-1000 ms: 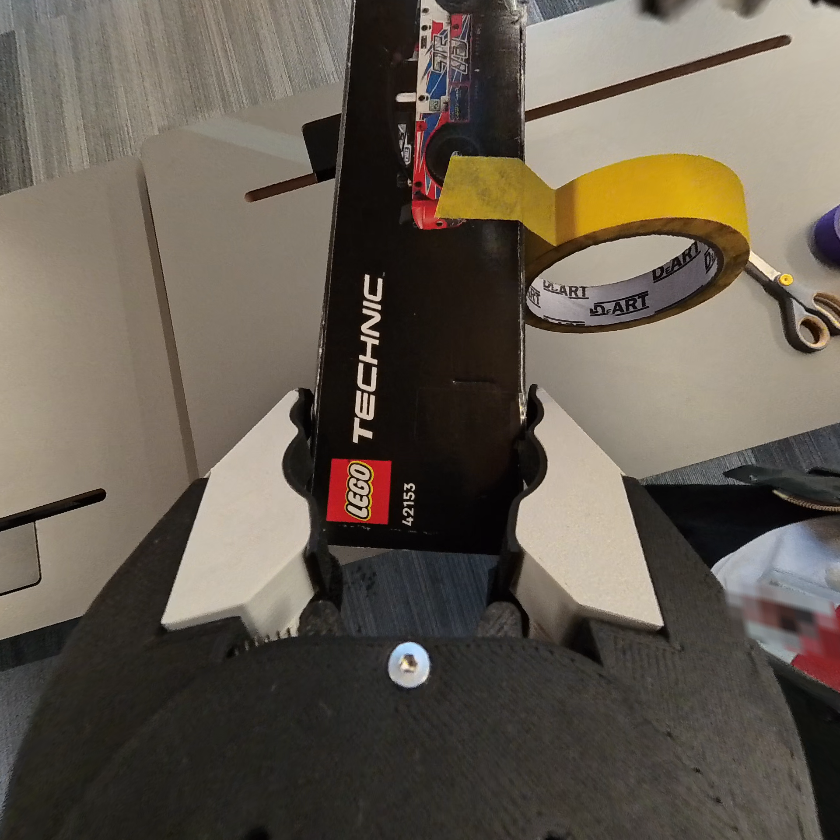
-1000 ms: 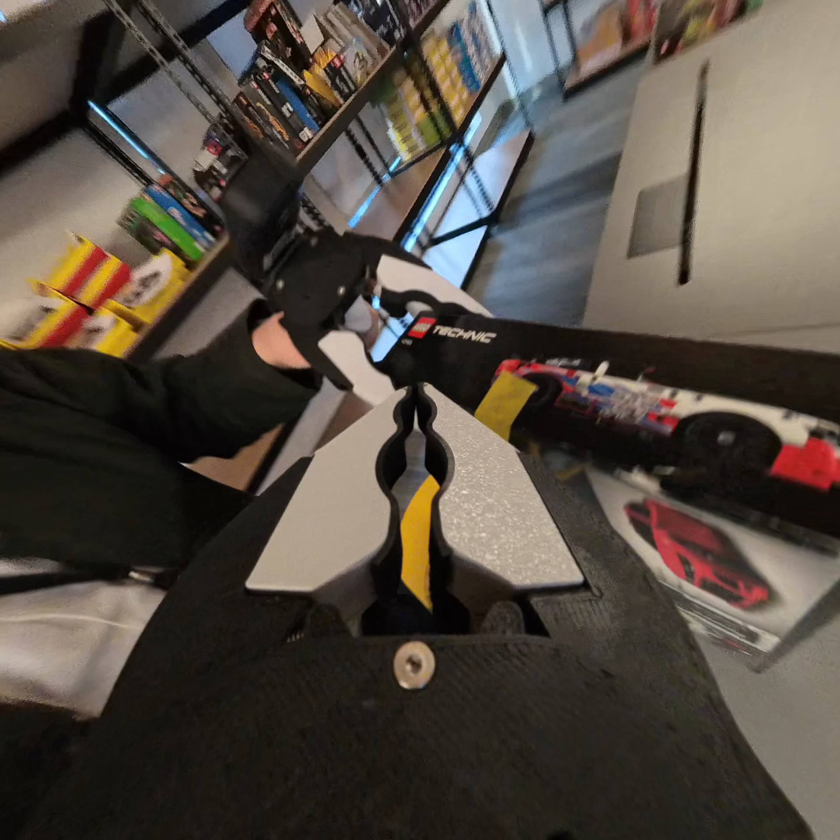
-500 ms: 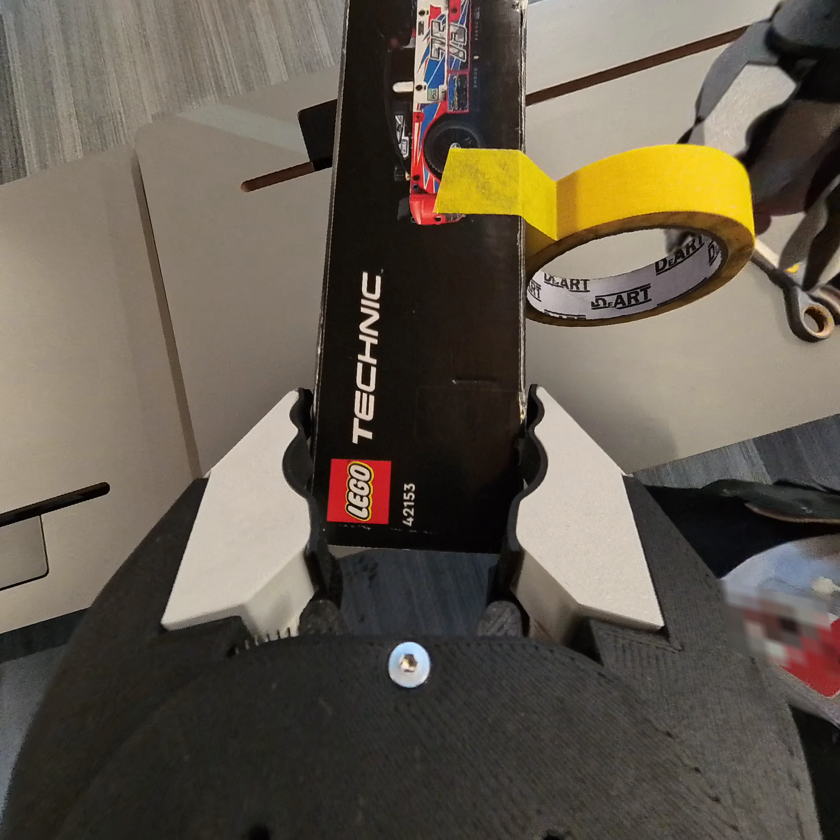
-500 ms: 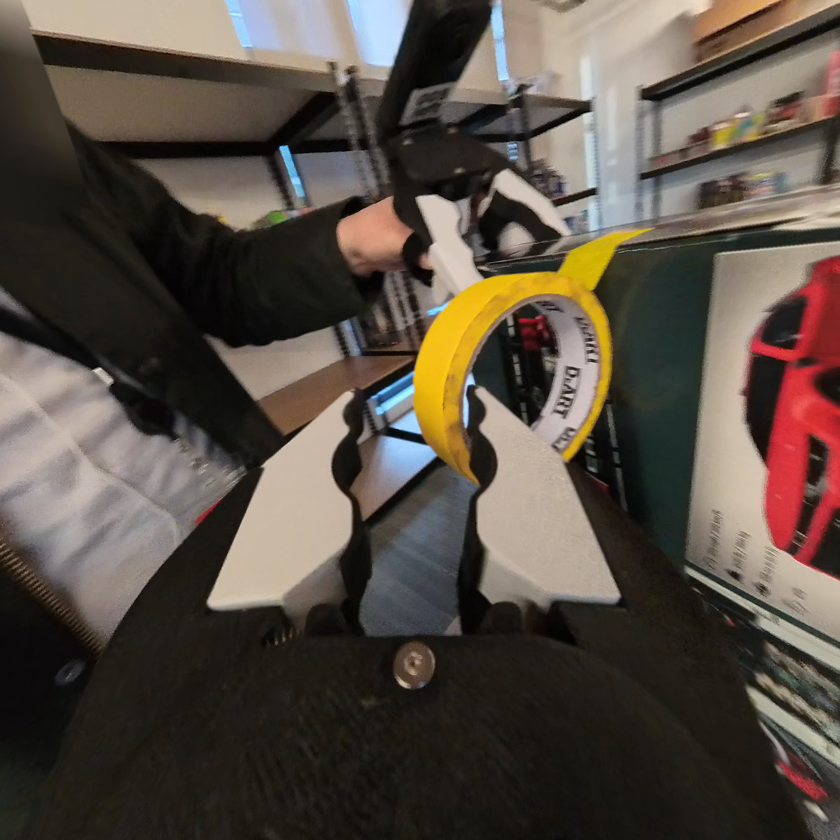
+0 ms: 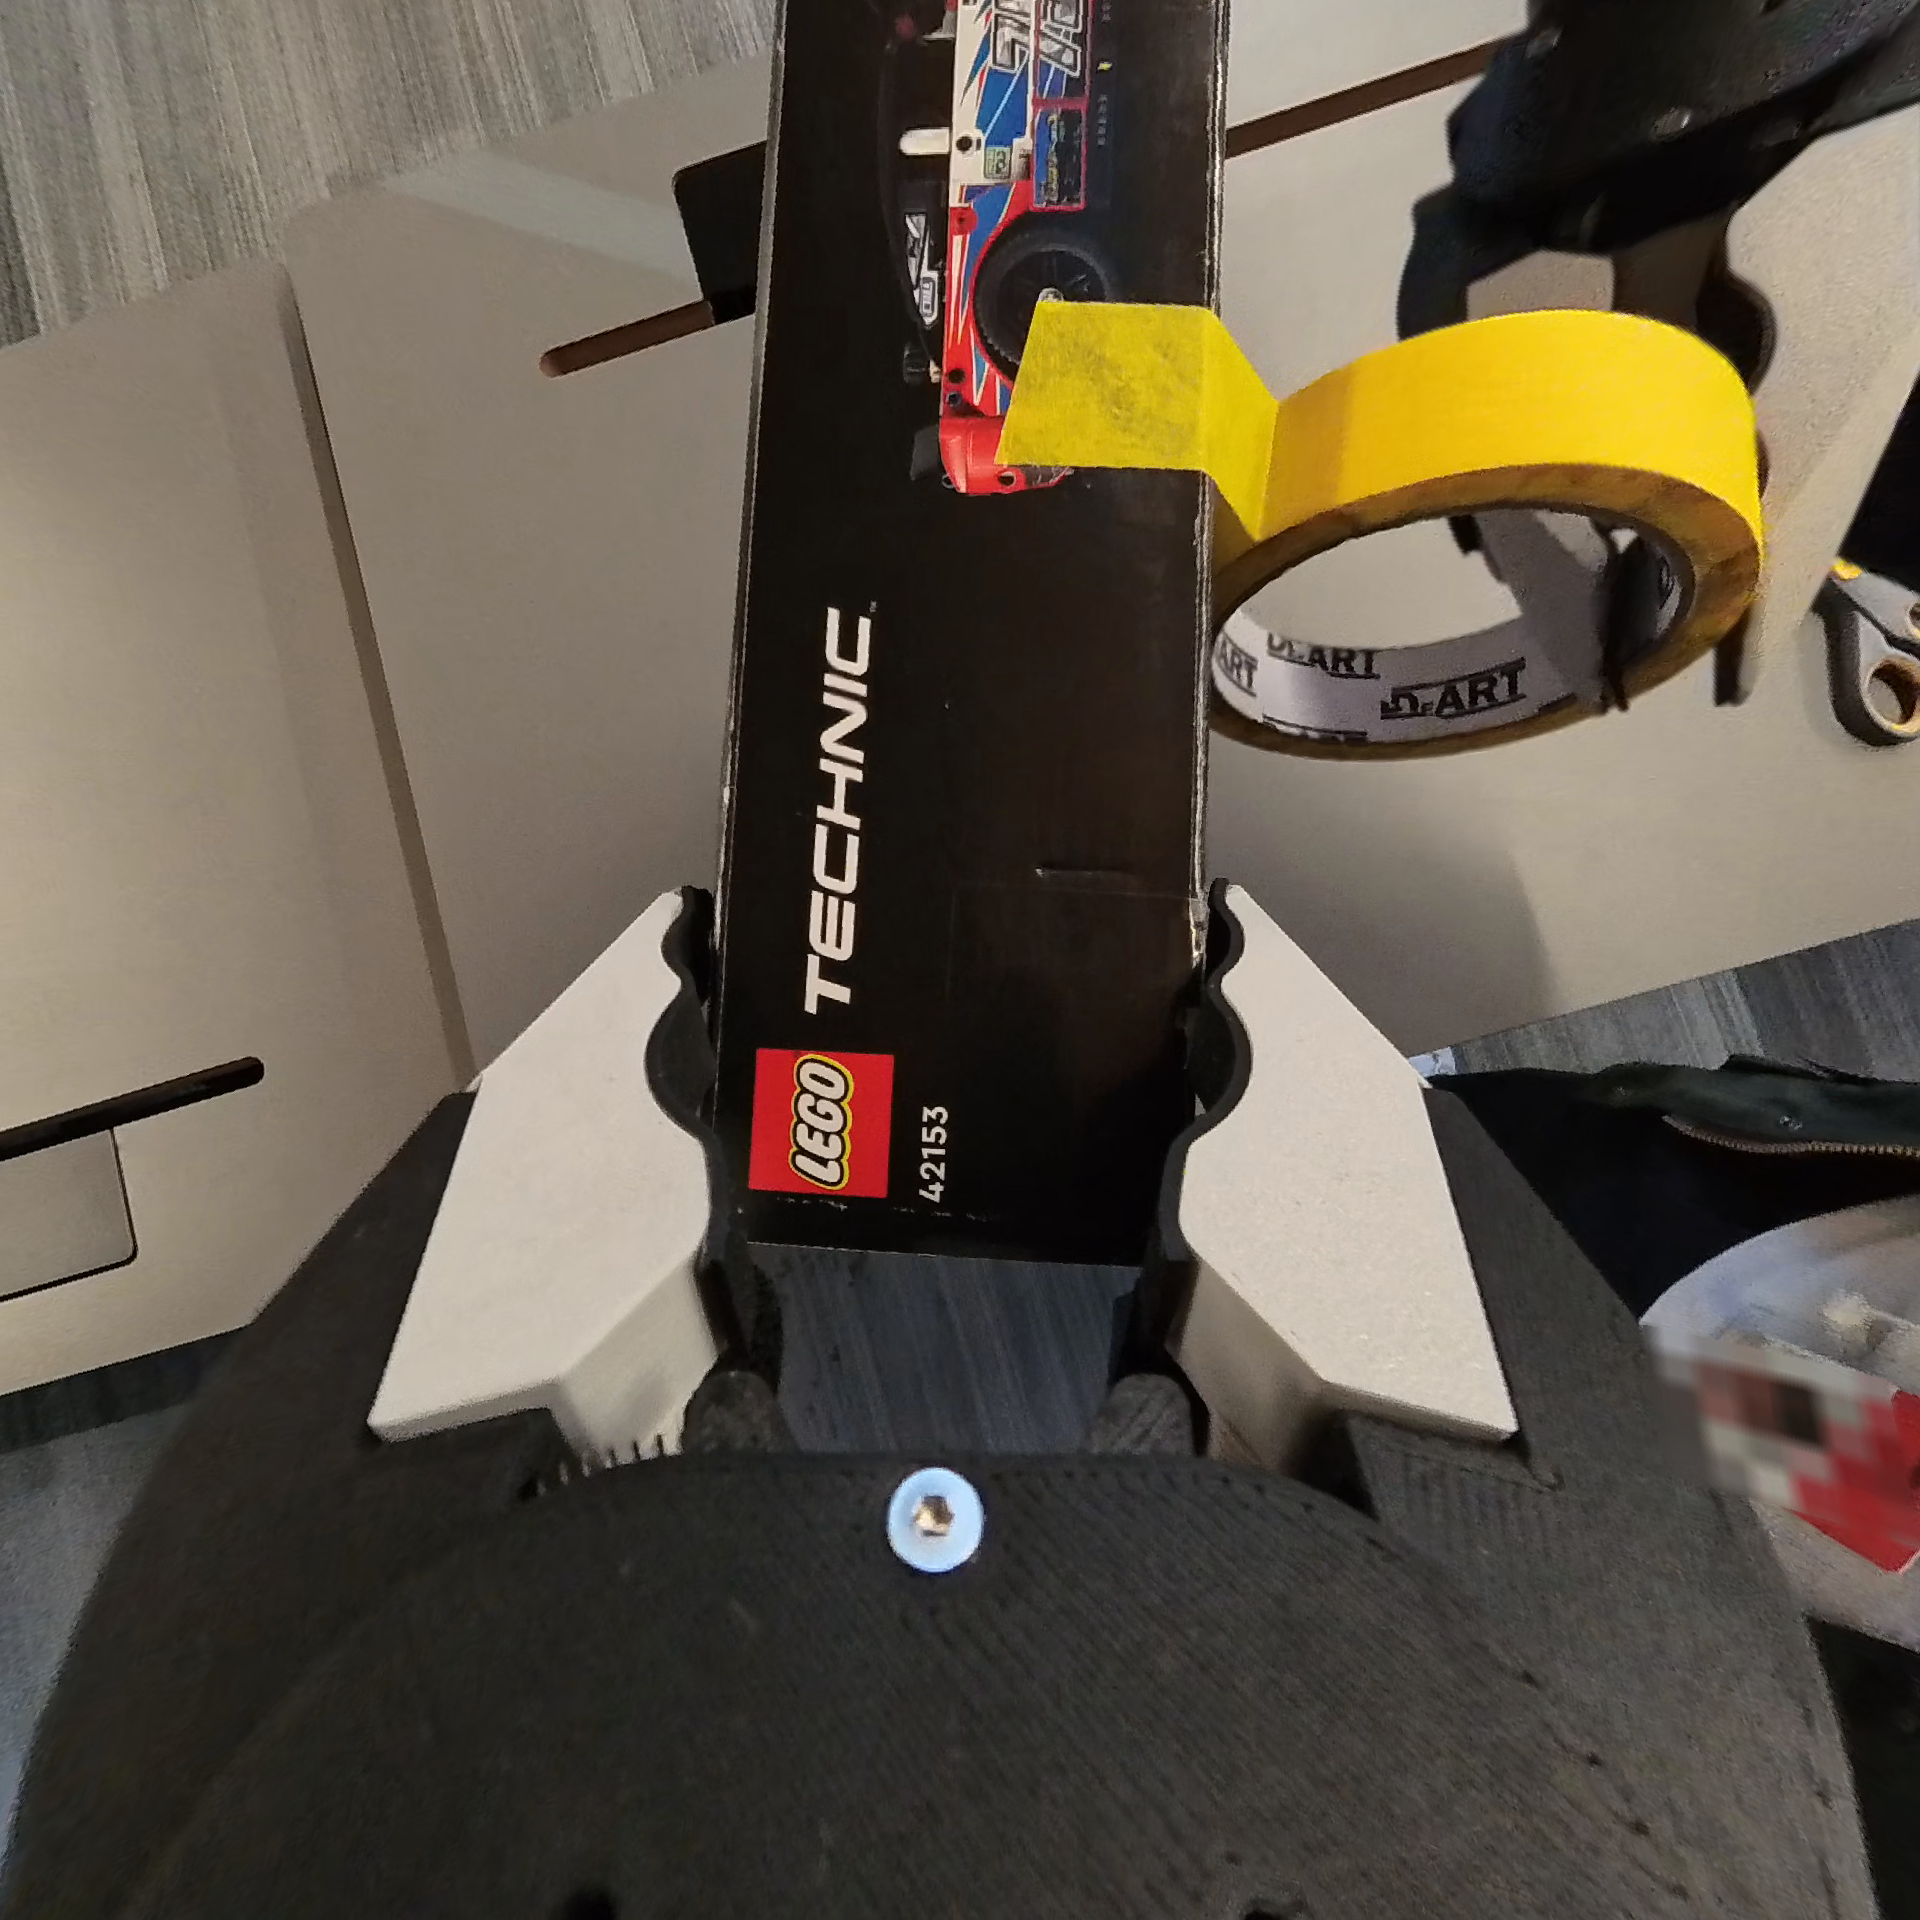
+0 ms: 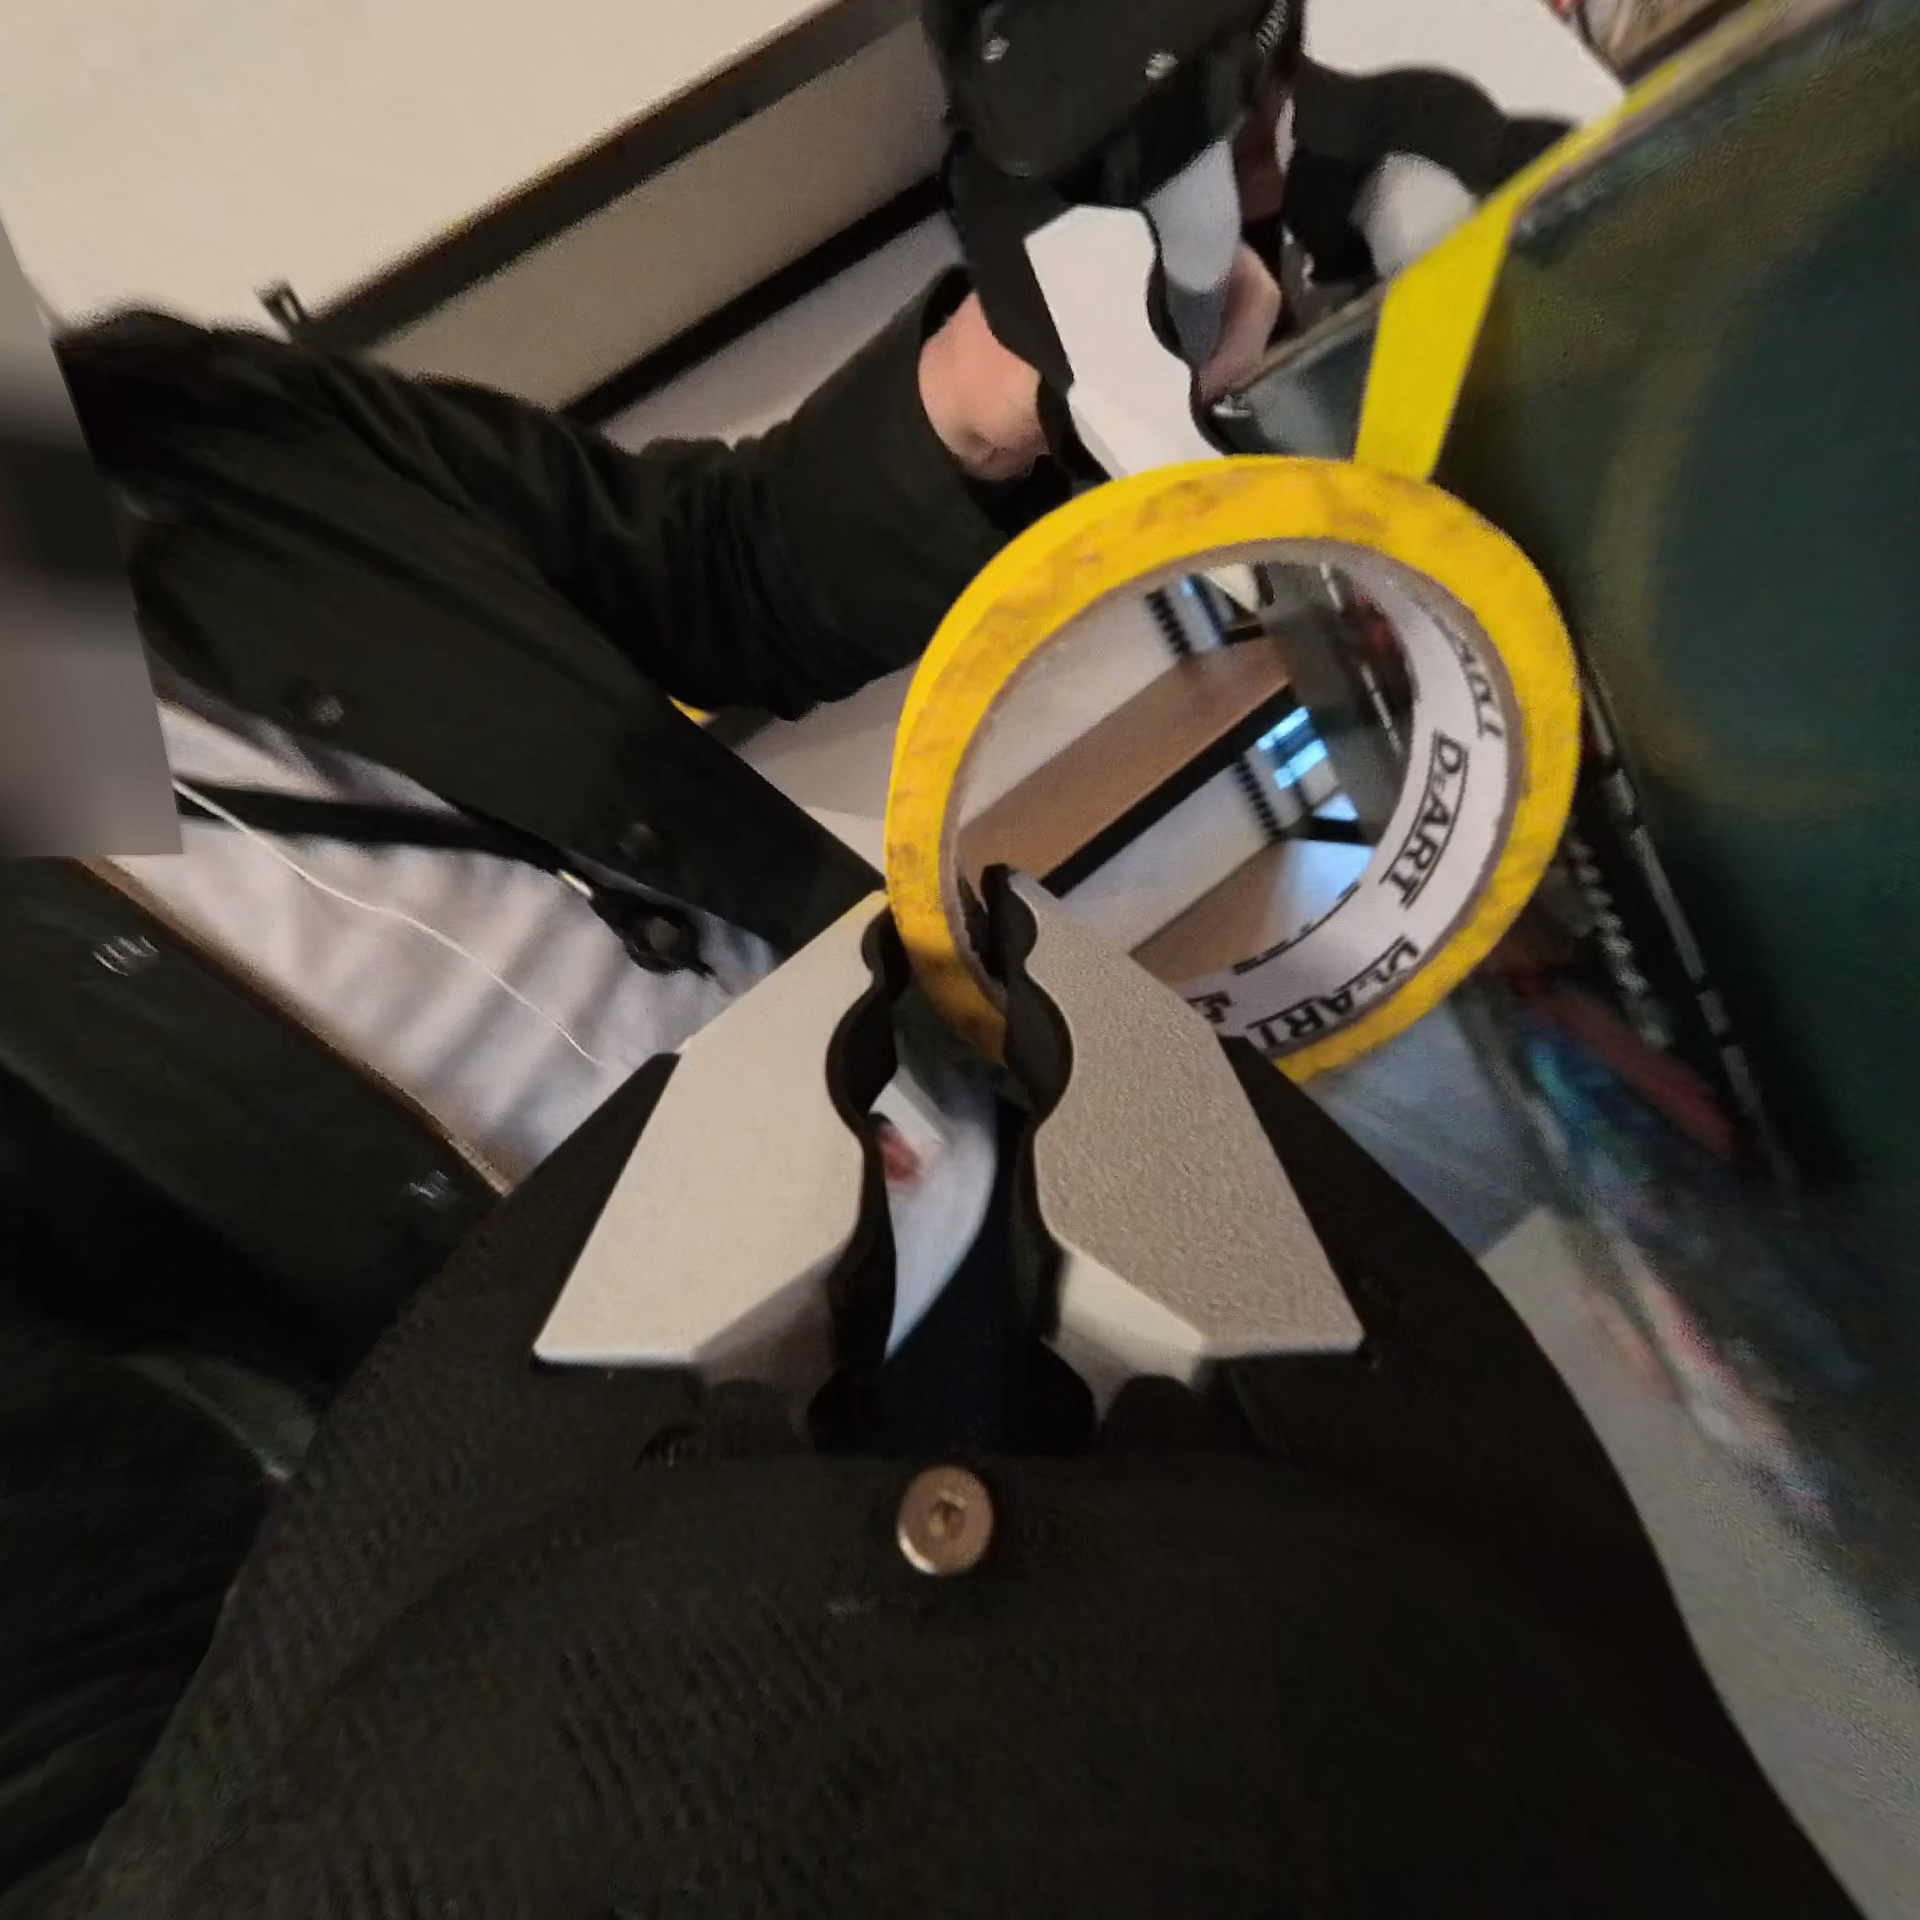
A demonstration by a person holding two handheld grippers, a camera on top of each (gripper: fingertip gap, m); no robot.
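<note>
My left gripper (image 5: 956, 904) is shut on the near end of a long black toy box (image 5: 977, 675) and holds it above the grey table. A yellow tape roll (image 5: 1507, 416) hangs at the box's right edge. Its free end (image 5: 1112, 395) is stuck across the box's face. My right gripper (image 6: 940, 914) is shut on the roll's rim (image 6: 1226, 499), one finger inside the ring and one outside. It also shows in the left wrist view (image 5: 1662, 592) at the upper right. The right wrist view shows the tape strip (image 6: 1434, 343) running up the box's edge (image 6: 1714, 520).
Grey table panels (image 5: 312, 675) with dark slots lie under the box. Scissors (image 5: 1870, 675) lie on the table at the right, behind the roll. A person's dark sleeve (image 6: 520, 540) and hand (image 6: 977, 405) hold the left gripper (image 6: 1299, 239) in the right wrist view.
My right gripper let go of the tape strip, swung round with its jaws open about the roll's rim, and has now shut on the roll. The left gripper and box stayed put.
</note>
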